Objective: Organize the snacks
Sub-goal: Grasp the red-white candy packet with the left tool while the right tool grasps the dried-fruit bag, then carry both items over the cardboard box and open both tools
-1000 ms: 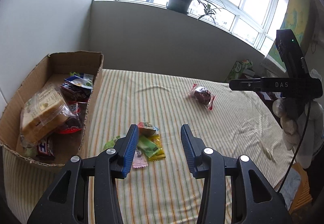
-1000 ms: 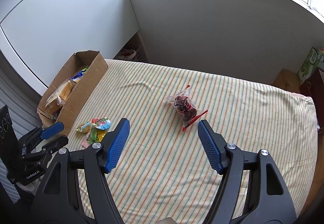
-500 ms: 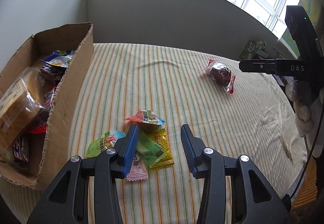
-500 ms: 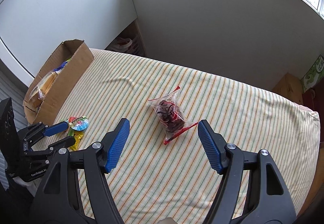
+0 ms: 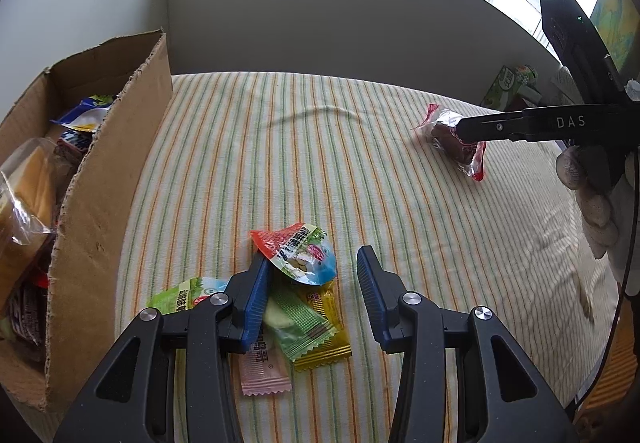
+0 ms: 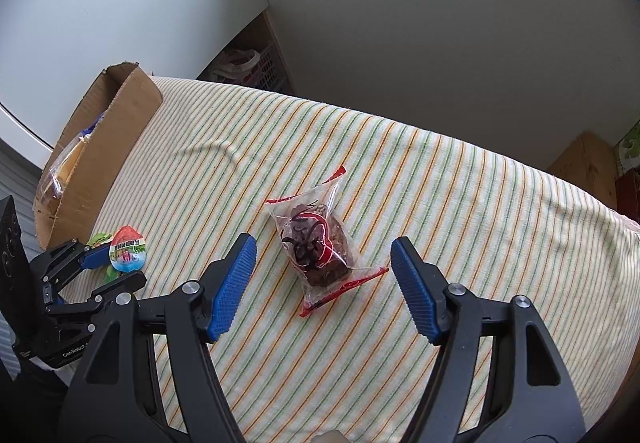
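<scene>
My left gripper (image 5: pixel 312 275) is open, low over a small pile of snack packets: a round red-and-blue jelly cup (image 5: pixel 298 253), a green packet (image 5: pixel 294 323), a yellow packet (image 5: pixel 328 339), a pink packet (image 5: pixel 262 375) and a green-white packet (image 5: pixel 184 293). The jelly cup lies between the fingertips. My right gripper (image 6: pixel 324 263) is open, close above a clear red-edged bag with a brown cake (image 6: pixel 318 243), which lies between its fingers. That bag also shows in the left wrist view (image 5: pixel 452 141).
An open cardboard box (image 5: pixel 104 171) with bread and several wrapped snacks stands at the left on the striped cloth (image 5: pixel 304 163). It also shows in the right wrist view (image 6: pixel 104 147). Walls and a windowsill with plants lie behind.
Both grippers have moved forward and down. The left one has closed in on the packet pile; the right one has closed in on the cake bag. Both stay open.
</scene>
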The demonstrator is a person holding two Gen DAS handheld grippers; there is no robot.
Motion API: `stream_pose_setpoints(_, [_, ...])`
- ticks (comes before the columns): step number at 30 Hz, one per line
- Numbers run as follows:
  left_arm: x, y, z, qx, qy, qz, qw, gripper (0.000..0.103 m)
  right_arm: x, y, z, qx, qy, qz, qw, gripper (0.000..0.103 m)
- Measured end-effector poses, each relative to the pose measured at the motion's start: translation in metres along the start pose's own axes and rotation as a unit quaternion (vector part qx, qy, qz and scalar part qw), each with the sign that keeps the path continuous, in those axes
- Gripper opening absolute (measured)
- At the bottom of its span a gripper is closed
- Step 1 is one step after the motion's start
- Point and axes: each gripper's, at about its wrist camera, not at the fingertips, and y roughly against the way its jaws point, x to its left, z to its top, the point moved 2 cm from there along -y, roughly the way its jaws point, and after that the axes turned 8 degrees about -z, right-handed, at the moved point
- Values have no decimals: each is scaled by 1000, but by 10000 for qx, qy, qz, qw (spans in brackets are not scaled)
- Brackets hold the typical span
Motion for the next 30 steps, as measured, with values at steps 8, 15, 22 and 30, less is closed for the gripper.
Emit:
stream_pose_setpoints(8, [-3,1,0,30,-140,50,9999,42,2,-10,1,131,24,-44,9999,72])
stream_pose_setpoints(15, [-7,-4,1,65,-275,137,9995,41,5,-20,4,268,47,-206,9994,60])
stream_pose_setpoints(22, [-7,-5,2,23,-310,226,9993,30,6,-21,4,288,32,-262,9992,56])
stream_pose_setpoints(30, [-10,-1,2,-43,-328,187,9993,29,3,-18,2,254,-82,-248,9993,44])
